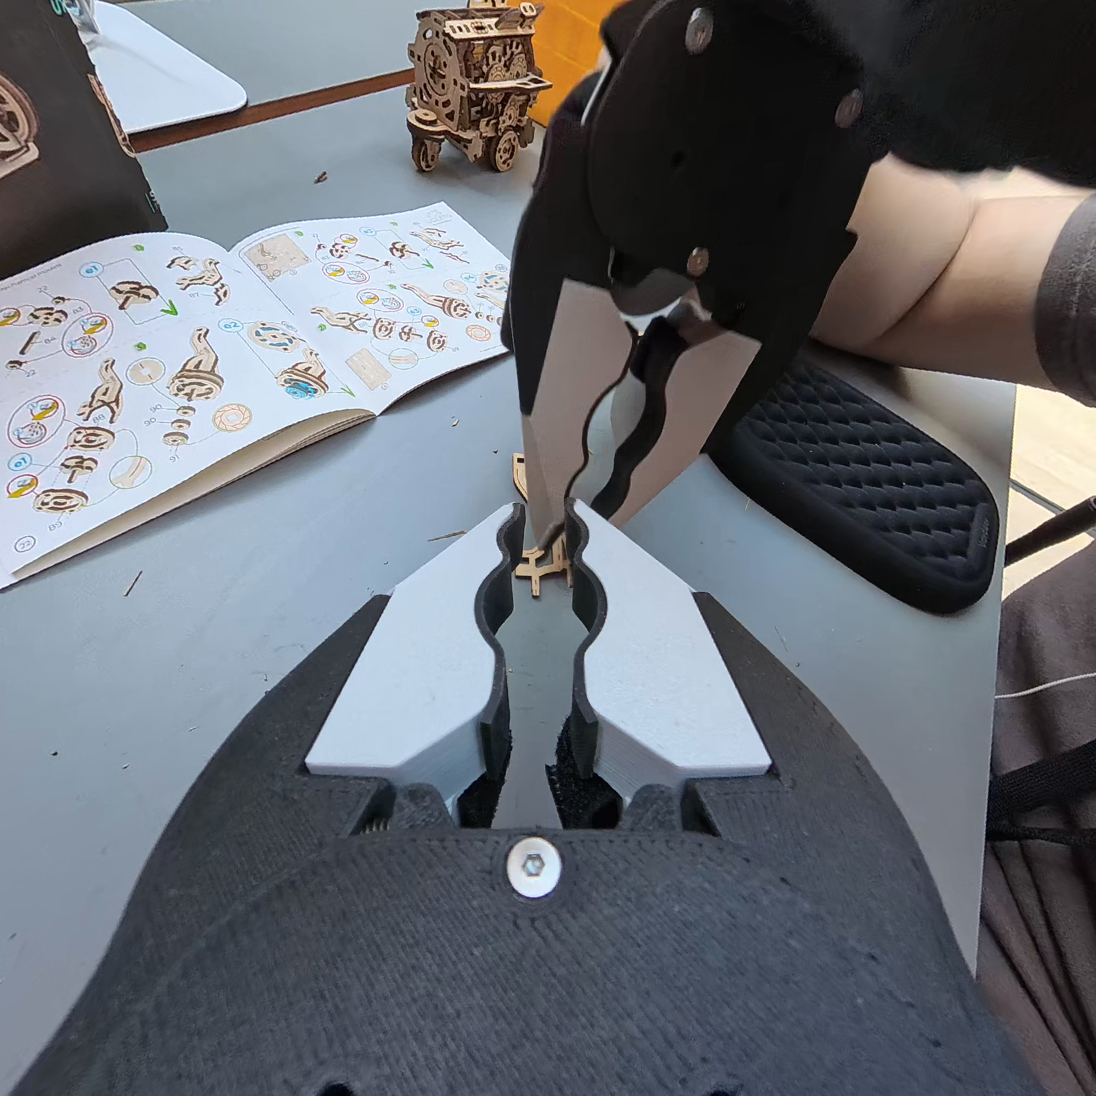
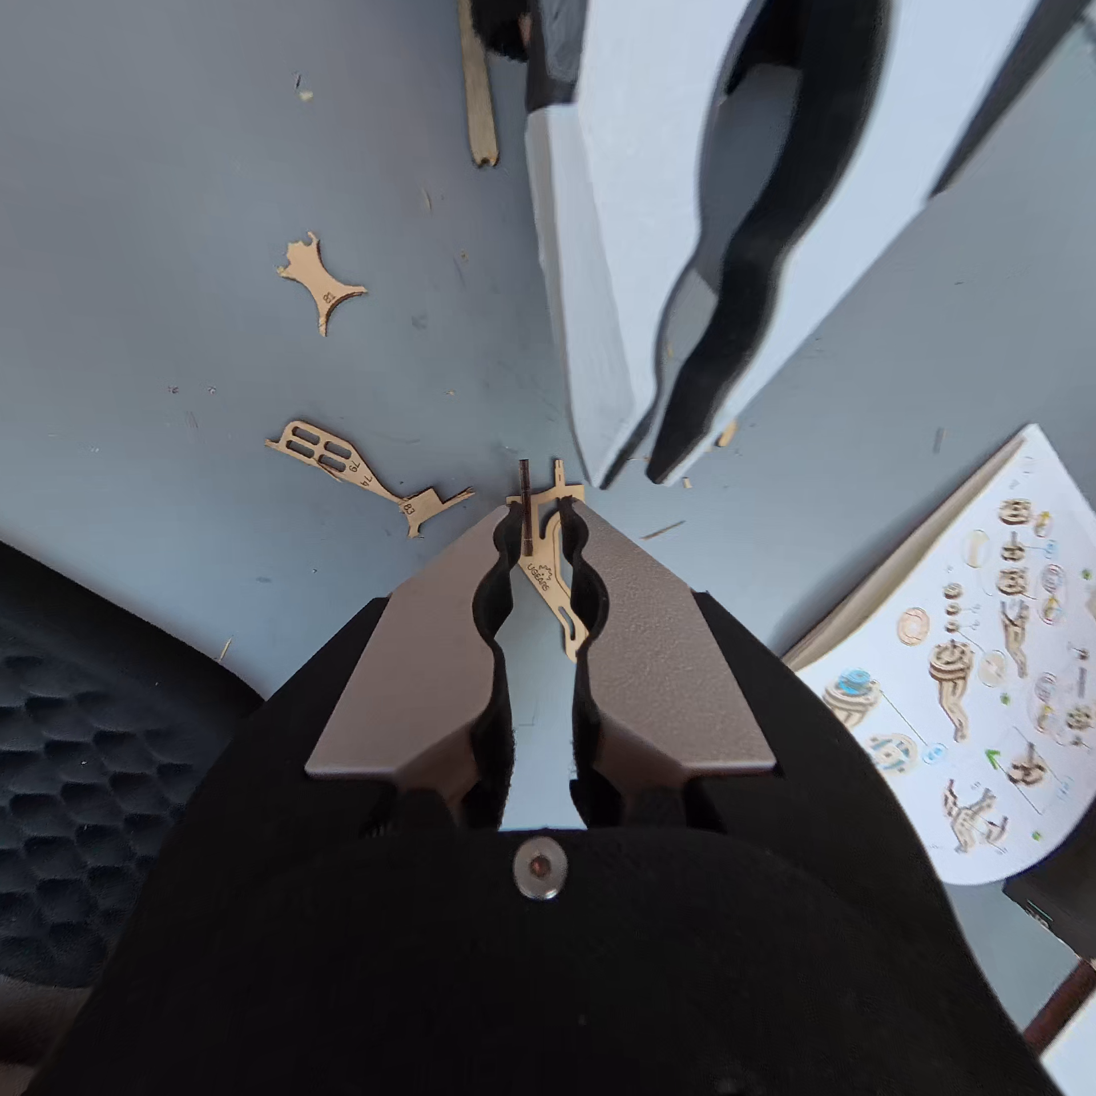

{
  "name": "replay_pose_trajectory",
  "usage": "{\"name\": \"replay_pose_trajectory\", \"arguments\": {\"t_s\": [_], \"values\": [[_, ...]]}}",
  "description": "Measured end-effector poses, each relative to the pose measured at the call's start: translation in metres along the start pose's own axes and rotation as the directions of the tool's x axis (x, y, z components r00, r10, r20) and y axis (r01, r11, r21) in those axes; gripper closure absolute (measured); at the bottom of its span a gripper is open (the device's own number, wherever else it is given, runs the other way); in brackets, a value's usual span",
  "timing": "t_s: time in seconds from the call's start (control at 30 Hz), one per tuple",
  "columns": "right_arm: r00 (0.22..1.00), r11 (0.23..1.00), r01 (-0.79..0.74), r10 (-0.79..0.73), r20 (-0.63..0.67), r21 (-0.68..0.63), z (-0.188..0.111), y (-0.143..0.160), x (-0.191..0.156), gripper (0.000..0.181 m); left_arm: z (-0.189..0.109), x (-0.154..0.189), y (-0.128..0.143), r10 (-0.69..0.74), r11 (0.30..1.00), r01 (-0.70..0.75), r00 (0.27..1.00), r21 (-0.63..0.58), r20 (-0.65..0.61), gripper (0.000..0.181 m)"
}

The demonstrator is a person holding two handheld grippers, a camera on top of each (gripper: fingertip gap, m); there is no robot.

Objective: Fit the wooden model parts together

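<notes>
My right gripper: tips pinching a flat wooden part on the grey table | part's long axis runs back between my fingers | my left gripper: slightly parted, holding nothing, tips just beside the part.

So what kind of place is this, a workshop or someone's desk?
Most likely a desk used for hobby model building, not a workshop. An open instruction booklet lies on the grey table, a finished wooden model stands at the back, and loose wooden parts lie around.
</notes>
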State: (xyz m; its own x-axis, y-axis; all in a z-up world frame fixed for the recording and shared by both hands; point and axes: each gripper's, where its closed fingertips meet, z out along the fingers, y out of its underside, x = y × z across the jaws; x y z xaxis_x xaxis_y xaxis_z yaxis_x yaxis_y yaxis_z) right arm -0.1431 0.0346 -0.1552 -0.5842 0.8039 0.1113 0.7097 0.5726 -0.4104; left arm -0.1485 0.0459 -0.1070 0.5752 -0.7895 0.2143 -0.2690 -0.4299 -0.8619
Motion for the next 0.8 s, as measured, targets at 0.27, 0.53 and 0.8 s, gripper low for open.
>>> {"name": "replay_pose_trajectory", "arguments": {"t_s": [0.27, 0.53, 0.8], "values": [[1.0, 0.999, -0.011, 0.01, 0.021, 0.034, -0.008, 0.011, -0.002, 0.164, 0.017, 0.01, 0.023, 0.056, 0.989, -0.059, 0.998, -0.139, -0.024, 0.168], [1.0, 1.0, 0.007, -0.007, 0.009, 0.021, 0.002, 0.011, -0.001, 0.165, 0.03, 0.007, 0.048, 0.15, 0.949, -0.139, 0.988, -0.284, 0.018, 0.169], [1.0, 0.999, 0.005, -0.006, 0.022, 0.039, 0.003, 0.01, -0.002, 0.179, 0.035, 0.006, 0.045, 0.19, 0.948, -0.174, 0.981, -0.267, 0.036, 0.179]]}}
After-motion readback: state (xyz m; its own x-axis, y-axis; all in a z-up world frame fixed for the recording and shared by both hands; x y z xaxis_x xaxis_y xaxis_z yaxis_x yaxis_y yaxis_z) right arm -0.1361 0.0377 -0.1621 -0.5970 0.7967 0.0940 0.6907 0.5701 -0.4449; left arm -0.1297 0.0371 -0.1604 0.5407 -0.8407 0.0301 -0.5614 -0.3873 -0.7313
